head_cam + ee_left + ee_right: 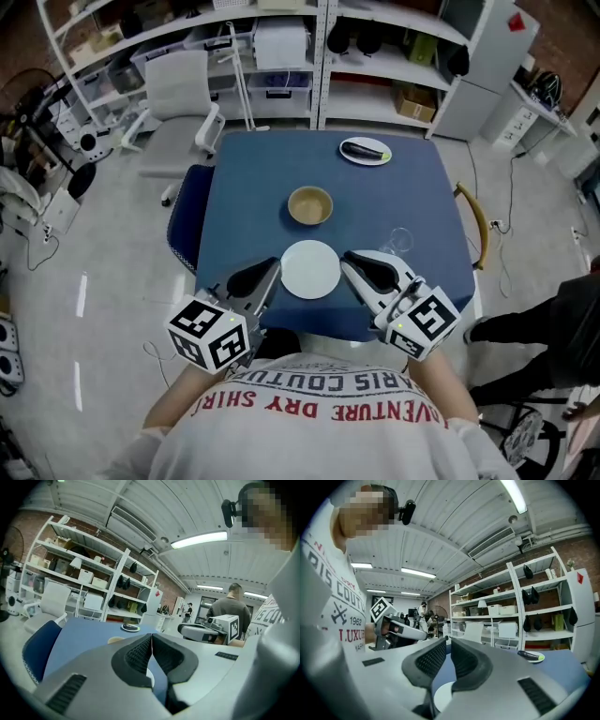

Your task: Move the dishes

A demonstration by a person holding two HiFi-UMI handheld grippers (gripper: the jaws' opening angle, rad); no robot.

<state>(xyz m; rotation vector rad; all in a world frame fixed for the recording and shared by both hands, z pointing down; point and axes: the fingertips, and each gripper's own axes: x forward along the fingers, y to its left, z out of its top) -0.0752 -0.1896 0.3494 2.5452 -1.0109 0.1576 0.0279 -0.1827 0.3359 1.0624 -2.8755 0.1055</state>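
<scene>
On the blue table (244,178), a white plate (310,269) lies near the front edge. A tan bowl (309,205) sits behind it. At the far right stands a plate with an eggplant (365,151). My left gripper (272,267) hovers just left of the white plate, and my right gripper (349,258) just right of it. In the left gripper view, the left gripper (151,637) is shut with nothing in it. The right gripper (446,641) has its pads nearly together on nothing, above the white plate (443,695).
A clear glass (398,242) stands right of the white plate. A blue chair (187,216) is tucked at the table's left, with a grey office chair (178,103) behind it and a wooden chair (473,220) on the right. Shelves line the back wall. A person (534,328) stands at the right.
</scene>
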